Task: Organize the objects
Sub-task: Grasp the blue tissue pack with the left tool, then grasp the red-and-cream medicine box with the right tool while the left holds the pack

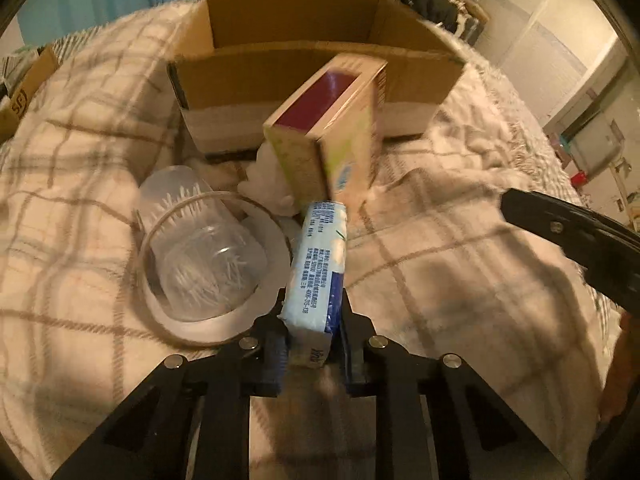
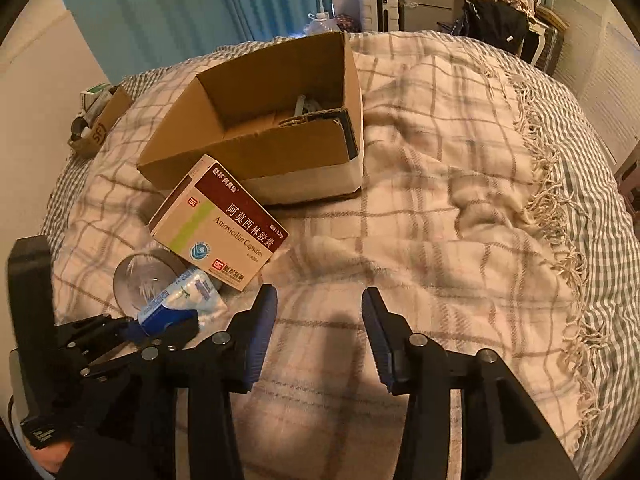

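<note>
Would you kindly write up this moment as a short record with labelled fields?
surface: plaid blanket on a bed
left hand-held gripper: shut on blue-and-white packet
right hand-held gripper: open, empty, over the blanket
cardboard box: open-topped, contents mostly hidden
amoxicillin box: tilted, in front of the cardboard box, propped over other items
clear plastic container: on its side, thin sticks inside, left of the packet
not yet boxed: packet, amoxicillin box, clear container
</note>
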`<state>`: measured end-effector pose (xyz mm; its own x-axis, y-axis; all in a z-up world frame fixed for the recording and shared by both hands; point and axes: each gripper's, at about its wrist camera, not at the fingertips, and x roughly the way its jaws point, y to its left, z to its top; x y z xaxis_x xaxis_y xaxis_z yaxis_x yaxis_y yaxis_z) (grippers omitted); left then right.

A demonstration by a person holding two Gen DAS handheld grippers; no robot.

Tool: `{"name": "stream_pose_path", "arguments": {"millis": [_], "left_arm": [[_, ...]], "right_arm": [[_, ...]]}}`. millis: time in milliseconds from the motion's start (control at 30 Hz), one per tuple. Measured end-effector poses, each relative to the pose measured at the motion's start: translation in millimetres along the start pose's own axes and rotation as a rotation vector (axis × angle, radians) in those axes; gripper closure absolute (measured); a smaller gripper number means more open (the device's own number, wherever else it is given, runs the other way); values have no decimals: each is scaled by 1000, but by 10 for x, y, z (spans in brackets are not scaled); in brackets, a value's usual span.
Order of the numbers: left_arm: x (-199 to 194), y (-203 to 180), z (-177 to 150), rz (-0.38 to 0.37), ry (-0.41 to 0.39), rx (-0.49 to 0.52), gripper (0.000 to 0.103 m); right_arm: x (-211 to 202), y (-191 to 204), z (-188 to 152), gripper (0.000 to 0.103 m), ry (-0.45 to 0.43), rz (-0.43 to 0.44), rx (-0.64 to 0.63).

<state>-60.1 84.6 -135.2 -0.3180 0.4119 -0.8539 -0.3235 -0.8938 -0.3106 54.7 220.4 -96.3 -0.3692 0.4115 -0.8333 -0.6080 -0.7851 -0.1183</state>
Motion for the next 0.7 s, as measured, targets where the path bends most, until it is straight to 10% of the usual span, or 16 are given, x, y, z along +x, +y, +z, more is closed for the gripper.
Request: {"name": "stream_pose_path", "arguments": {"millis": [333, 700], "left_arm": [[-747, 277, 79, 10, -181, -27, 84], [-696, 1128, 266, 137, -188, -158, 84]], "right_arm": [[-172, 390, 2, 20, -53, -8, -101], [167, 907, 401, 14, -4, -16, -33]]}}
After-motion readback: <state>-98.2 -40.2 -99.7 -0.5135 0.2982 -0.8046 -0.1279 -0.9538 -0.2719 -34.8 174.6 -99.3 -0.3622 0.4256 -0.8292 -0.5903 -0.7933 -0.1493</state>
